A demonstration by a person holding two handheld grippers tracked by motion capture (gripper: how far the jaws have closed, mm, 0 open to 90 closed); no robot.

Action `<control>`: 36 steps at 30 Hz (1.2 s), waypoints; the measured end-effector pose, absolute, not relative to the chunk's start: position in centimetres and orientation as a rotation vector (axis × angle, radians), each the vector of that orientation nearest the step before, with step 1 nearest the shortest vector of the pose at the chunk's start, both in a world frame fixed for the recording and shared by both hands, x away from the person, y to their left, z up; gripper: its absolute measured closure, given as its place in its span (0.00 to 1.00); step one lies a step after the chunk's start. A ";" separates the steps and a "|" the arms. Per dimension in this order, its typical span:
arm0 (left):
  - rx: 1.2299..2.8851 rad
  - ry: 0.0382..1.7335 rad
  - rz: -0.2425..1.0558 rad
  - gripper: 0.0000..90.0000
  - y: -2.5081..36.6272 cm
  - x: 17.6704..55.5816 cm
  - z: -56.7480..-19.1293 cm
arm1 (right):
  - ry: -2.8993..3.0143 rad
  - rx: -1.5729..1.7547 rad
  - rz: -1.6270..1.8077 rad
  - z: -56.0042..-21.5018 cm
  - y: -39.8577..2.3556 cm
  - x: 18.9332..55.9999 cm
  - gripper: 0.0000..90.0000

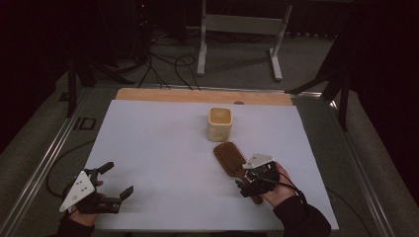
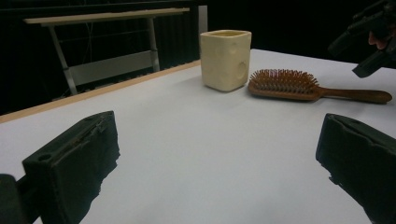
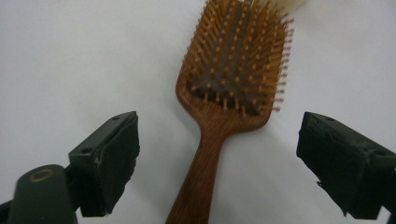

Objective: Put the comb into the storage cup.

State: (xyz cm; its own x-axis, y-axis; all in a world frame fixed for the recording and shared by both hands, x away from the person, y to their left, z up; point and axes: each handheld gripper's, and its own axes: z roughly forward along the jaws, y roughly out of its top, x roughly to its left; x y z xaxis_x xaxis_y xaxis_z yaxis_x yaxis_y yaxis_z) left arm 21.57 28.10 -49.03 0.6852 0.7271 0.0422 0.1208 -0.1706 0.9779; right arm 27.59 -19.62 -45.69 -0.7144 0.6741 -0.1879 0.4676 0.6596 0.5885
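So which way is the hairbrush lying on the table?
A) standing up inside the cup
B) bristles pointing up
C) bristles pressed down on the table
B: the hairbrush lies flat on the white table with its bristles pointing up, beside the cup, not in it.

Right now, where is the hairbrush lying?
In the high view the hairbrush lies bristles-up, right of centre on the white table, just in front of the cream cup, its handle under the open right gripper.
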 end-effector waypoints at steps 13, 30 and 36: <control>1.685 0.691 0.621 0.00 28.1 21.6 -49.1 | 2.548 1.036 0.658 -46.5 -18.9 29.4 0.21; 1.684 0.687 0.615 0.00 28.1 21.5 -49.0 | 2.508 1.274 0.573 -48.0 -18.4 30.3 0.16; 1.684 0.688 0.614 0.00 28.1 21.5 -49.1 | 2.516 1.299 0.521 -48.6 -18.2 30.4 0.30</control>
State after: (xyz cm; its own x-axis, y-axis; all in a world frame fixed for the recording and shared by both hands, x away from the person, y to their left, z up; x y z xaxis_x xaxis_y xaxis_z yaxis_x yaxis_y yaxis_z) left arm 21.54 28.06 -49.05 0.6904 0.7224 0.0398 0.1210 -0.1696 0.9781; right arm 30.38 -18.21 -48.64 -0.5656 0.8220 -0.0663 0.7280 0.5354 0.4281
